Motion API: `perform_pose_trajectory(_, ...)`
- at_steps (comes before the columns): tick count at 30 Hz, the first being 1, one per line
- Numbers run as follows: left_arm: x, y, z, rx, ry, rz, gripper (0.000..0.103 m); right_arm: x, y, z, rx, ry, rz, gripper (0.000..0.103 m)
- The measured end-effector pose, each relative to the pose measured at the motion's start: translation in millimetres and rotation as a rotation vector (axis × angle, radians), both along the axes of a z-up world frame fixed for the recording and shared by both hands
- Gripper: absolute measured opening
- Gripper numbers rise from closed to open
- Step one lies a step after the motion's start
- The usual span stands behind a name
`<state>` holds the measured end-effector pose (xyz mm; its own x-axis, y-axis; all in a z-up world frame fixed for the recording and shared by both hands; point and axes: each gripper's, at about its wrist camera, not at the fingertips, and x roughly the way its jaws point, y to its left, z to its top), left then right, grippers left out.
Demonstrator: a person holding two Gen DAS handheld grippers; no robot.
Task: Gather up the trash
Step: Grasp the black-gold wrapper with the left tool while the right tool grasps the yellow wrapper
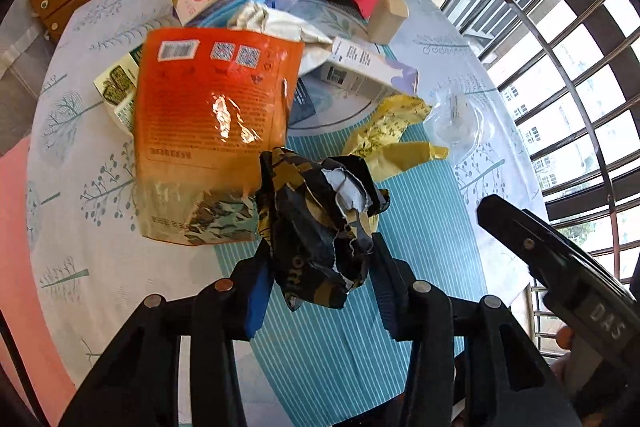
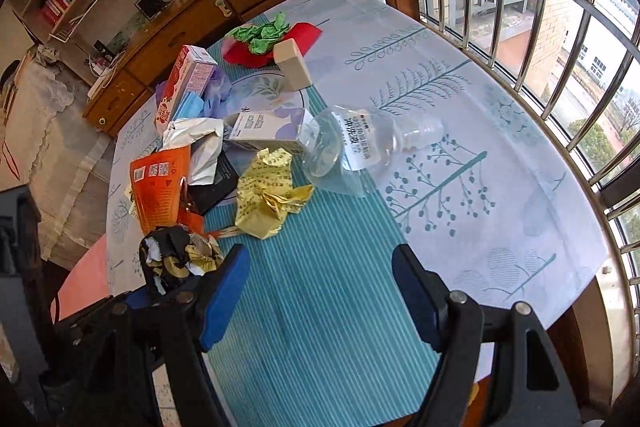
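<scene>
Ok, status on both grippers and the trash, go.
Left gripper jaws shut on black-and-gold crumpled wrapper. Right gripper open, empty. Orange pouch close beside wrapper; yellow wrapper and clear bottle ahead.

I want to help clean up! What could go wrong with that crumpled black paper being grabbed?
The left gripper pinches the crumpled black-and-gold wrapper low, so it might slip out. The wrapper touches the orange pouch, which could get dragged along. The right gripper, open and close by, could bump it.

On the table [image 2: 500, 155], a pouch [image 1: 216, 131] lies left, a wrapper [image 2: 268, 195] right of it, a bottle [image 2: 360, 143] further right, cartons [image 2: 272, 131] behind them, and crumpled paper [image 1: 320, 227] nearest, between the left gripper [image 1: 320, 291] fingers.
</scene>
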<state>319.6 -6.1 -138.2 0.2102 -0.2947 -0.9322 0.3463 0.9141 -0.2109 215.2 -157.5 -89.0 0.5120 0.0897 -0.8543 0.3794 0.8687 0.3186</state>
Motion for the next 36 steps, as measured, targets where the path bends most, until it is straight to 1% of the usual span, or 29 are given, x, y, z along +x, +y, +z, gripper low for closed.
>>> perform_pose_trajectory(2, 1.6, 4.5, 9.9, -0.015, -0.046, 0.015, 0.043, 9.7, 4.2, -2.5, 0.024, -0.006, -0.008, 0.079)
perform_pose_trajectory(4, 12.4, 17.6, 25.2, -0.013, -0.087, 0.035, 0.043, 18.4, 7.9, -4.6, 0.046, -0.016, -0.028, 0.087)
perform_pose_trajectory(6, 18.4, 34.7, 34.4, -0.009, -0.121, 0.053, 0.043, 27.4, 10.3, -7.2, 0.071, -0.024, -0.053, 0.09)
perform_pose_trajectory(7, 20.6, 49.4, 43.8, -0.01, -0.132, 0.065, 0.043, 32.0, 11.6, -8.8, 0.082, -0.026, -0.066, 0.09)
perform_pose_trajectory(9, 24.7, 63.6, 51.1, -0.009, -0.143, 0.09, 0.043, 41.4, 13.9, -12.8, 0.098, -0.025, -0.085, 0.091)
perform_pose_trajectory(15, 37.2, 84.8, 46.1, 0.009, -0.132, 0.146, 0.043, 67.8, 19.5, -25.8, 0.08, 0.012, -0.147, 0.091)
perform_pose_trajectory(20, 39.9, 94.5, 35.7, 0.034, -0.125, 0.175, 0.043, 82.2, 17.9, -43.1, 0.063, 0.098, -0.202, 0.091)
perform_pose_trajectory(21, 41.0, 96.6, 35.1, 0.037, -0.124, 0.181, 0.043, 84.0, 18.3, -45.9, 0.06, 0.114, -0.199, 0.088)
perform_pose_trajectory(22, 41.1, 97.6, 35.1, 0.039, -0.124, 0.186, 0.043, 84.6, 18.5, -47.8, 0.062, 0.119, -0.19, 0.068)
perform_pose_trajectory(23, 41.8, 99.3, 35.0, 0.04, -0.125, 0.191, 0.043, 85.0, 19.3, -48.8, 0.062, 0.123, -0.176, 0.055)
perform_pose_trajectory(25, 42.5, 101.8, 35.1, 0.043, -0.128, 0.2, 0.043, 84.2, 21.9, -48.1, 0.053, 0.12, -0.14, 0.042)
perform_pose_trajectory(27, 42.2, 103.4, 35.7, 0.044, -0.131, 0.208, 0.043, 79.9, 22.8, -42.7, 0.03, 0.099, -0.126, 0.039)
perform_pose_trajectory(28, 41.7, 103.4, 36.6, 0.045, -0.132, 0.212, 0.043, 77.5, 22.5, -40.6, 0.036, 0.092, -0.115, 0.038)
perform_pose_trajectory(32, 35.1, 100.6, 42.9, 0.043, -0.144, 0.222, 0.043, 64.0, 21.4, -31.7, 0.063, 0.083, -0.081, 0.038)
perform_pose_trajectory(36, 22.5, 95.6, 54.0, 0.036, -0.164, 0.233, 0.043, 46.9, 23.8, -16.3, 0.05, 0.068, -0.018, 0.038)
